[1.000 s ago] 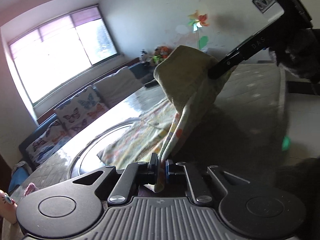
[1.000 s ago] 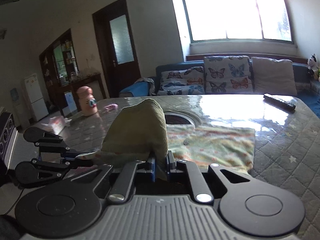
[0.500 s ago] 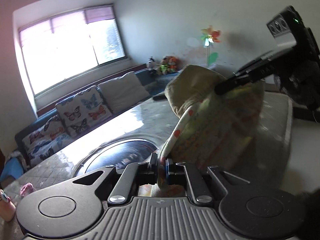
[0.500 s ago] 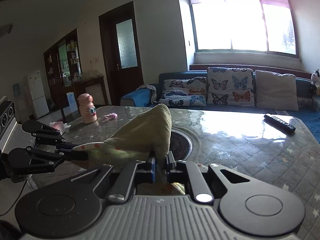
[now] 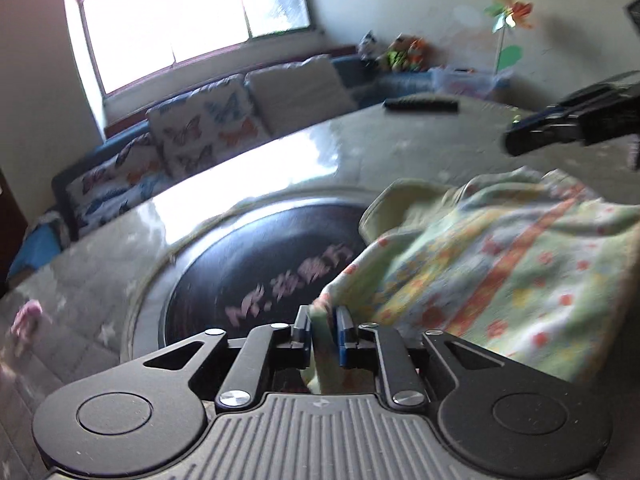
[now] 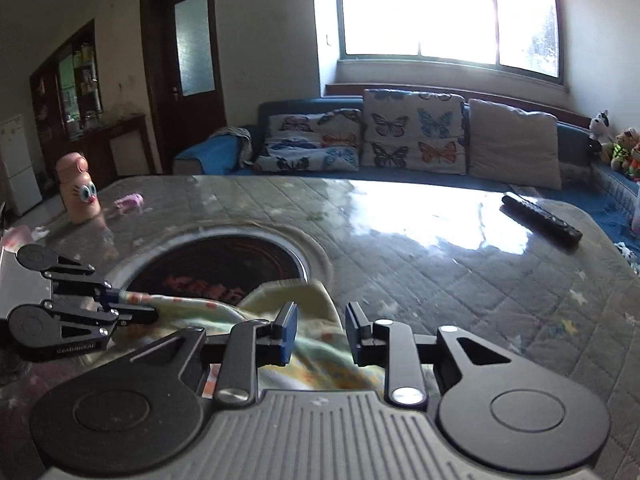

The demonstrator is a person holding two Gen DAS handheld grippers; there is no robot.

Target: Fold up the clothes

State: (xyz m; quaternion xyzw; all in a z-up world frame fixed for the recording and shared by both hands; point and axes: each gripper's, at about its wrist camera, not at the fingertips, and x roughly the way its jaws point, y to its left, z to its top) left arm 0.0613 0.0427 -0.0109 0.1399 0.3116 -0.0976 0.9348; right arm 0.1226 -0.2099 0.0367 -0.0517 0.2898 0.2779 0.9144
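A pale green cloth with orange and yellow print [image 5: 492, 264] lies bunched on the table near its front edge. My left gripper [image 5: 323, 330] is shut on one corner of it, low over the table. It also shows in the right wrist view [image 6: 120, 306], pinching the cloth [image 6: 320, 344]. My right gripper [image 6: 320, 330] is open just above the cloth, holding nothing. Its fingers show in the left wrist view [image 5: 560, 132], apart from the cloth.
The table has a quilted grey cover [image 6: 440, 272] and a round dark inset [image 5: 256, 264] at its middle. A black remote [image 6: 540, 226] lies at the far right. A pink bottle [image 6: 78, 188] and a small pink item [image 6: 130, 202] stand at the far left. A sofa [image 6: 400, 140] is behind.
Both grippers have come down from a raised position. The cloth now lies on the table. My right gripper has opened and let go of the cloth; the left still holds its corner.
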